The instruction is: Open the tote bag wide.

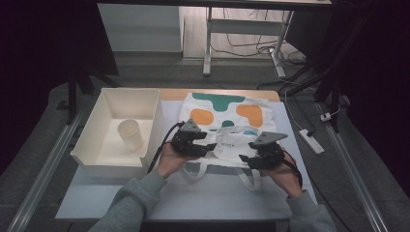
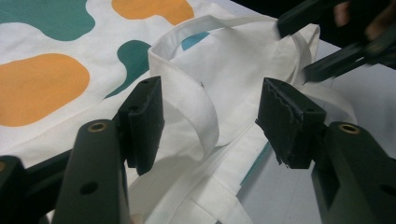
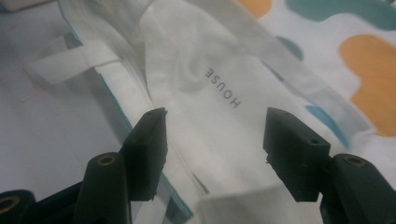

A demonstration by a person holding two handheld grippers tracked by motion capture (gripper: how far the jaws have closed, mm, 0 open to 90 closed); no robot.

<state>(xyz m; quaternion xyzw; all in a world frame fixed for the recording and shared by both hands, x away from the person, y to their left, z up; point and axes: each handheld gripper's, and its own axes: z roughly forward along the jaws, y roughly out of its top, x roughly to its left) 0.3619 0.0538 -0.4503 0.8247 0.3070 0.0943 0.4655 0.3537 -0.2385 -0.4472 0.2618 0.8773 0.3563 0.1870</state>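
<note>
Hand-held gripper, left (image 1: pixel 205 145): jaws spread, set at the near left corner of a cloth bag (image 1: pixel 227 126), pinching nothing; in the left gripper view one handle strap (image 2: pixel 196 100) loops up between the pads without either pad pressing on it. Hand-held gripper, right (image 1: pixel 247 158): jaws likewise spread, poised over the bag's near right edge, with the white cloth printed HOUSE (image 3: pixel 224 87) lying between and beyond the pads, untouched as far as can be told. Item: bag of white fabric with orange and green blotches, lying flat in the middle of the tabletop (image 1: pixel 212 198), mouth and handles turned toward the person, a second strap trailing off the near edge. Condition: thin, limp, creased; judged very light and wholly without stiffness, so it will sag, fold and drag rather than lift as one piece. Surface looks matt and woven, likely to give the pads good purchase and unlikely to slip; not fragile. Suggested hold: the doubled hem at the mouth or the root of a strap, where the stitching thickens the cloth, one side per gripper, so the opening can be drawn apart; a bite on a single loose layer would probably gather only that layer. Neighbouring stock: a white box (image 1: pixel 104 159) just left of the bag, holding a pale cup (image 1: pixel 130 134) lying on its side.
</note>
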